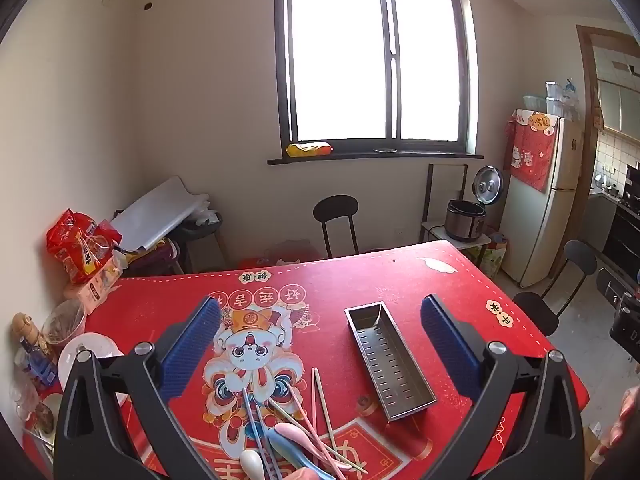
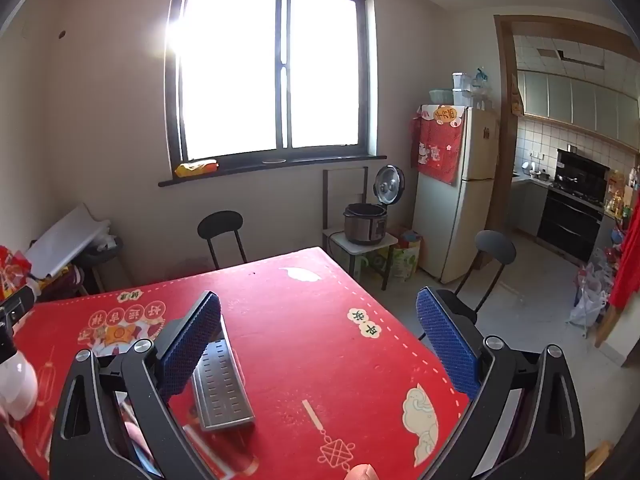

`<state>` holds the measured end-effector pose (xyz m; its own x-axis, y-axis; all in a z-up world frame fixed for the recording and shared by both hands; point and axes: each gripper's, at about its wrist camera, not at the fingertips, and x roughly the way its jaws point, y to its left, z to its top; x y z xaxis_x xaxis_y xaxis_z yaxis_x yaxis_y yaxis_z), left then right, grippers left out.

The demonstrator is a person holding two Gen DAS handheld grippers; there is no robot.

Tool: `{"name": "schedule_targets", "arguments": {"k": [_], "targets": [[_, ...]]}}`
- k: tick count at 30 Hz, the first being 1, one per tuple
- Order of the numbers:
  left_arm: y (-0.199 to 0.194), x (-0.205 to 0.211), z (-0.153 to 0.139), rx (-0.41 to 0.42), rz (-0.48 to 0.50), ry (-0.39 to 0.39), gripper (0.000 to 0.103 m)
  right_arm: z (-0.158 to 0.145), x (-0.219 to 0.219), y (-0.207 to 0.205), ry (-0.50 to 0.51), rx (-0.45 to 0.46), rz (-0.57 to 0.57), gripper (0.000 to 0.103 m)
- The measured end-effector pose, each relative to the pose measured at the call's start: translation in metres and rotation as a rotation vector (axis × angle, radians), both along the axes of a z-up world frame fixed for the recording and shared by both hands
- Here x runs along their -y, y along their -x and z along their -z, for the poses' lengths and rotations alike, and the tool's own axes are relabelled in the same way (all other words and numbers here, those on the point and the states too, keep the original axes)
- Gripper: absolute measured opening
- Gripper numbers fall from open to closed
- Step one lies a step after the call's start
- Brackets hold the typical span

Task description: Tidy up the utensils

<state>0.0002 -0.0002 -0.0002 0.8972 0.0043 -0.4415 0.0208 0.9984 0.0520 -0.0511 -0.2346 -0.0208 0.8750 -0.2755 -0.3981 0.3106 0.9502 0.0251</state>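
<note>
A metal slotted utensil tray (image 1: 388, 360) lies empty on the red tablecloth (image 1: 360, 280), right of centre in the left wrist view. A heap of pastel chopsticks (image 1: 320, 412) and spoons (image 1: 292, 432) lies near the front edge, low between my left fingers. My left gripper (image 1: 320, 312) hangs wide open above the table, holding nothing. In the right wrist view the same tray (image 2: 224, 384) sits partly behind the left finger. My right gripper (image 2: 318, 308) is wide open too, over bare red cloth, with nothing between its blue pads (image 2: 444, 344).
Snack bags (image 1: 80, 248), a glass bowl (image 1: 64, 320), a white plate (image 1: 88, 352) and bottles crowd the table's left edge. Black chairs (image 1: 336, 216) stand around the table. A rice cooker (image 2: 366, 224) and fridge (image 2: 460, 192) stand by the far wall.
</note>
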Motion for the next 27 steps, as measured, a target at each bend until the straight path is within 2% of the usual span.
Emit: {"name": "schedule_targets", "arguments": {"k": [9, 27], "targets": [[0.001, -0.01, 0.003, -0.001, -0.009, 0.005, 0.098, 0.003, 0.002, -0.002, -0.008, -0.012, -0.007, 0.095], [0.007, 0.0, 0.001, -0.004, -0.032, -0.007, 0.098, 0.005, 0.003, -0.005, -0.01, -0.007, -0.02, 0.095]]}}
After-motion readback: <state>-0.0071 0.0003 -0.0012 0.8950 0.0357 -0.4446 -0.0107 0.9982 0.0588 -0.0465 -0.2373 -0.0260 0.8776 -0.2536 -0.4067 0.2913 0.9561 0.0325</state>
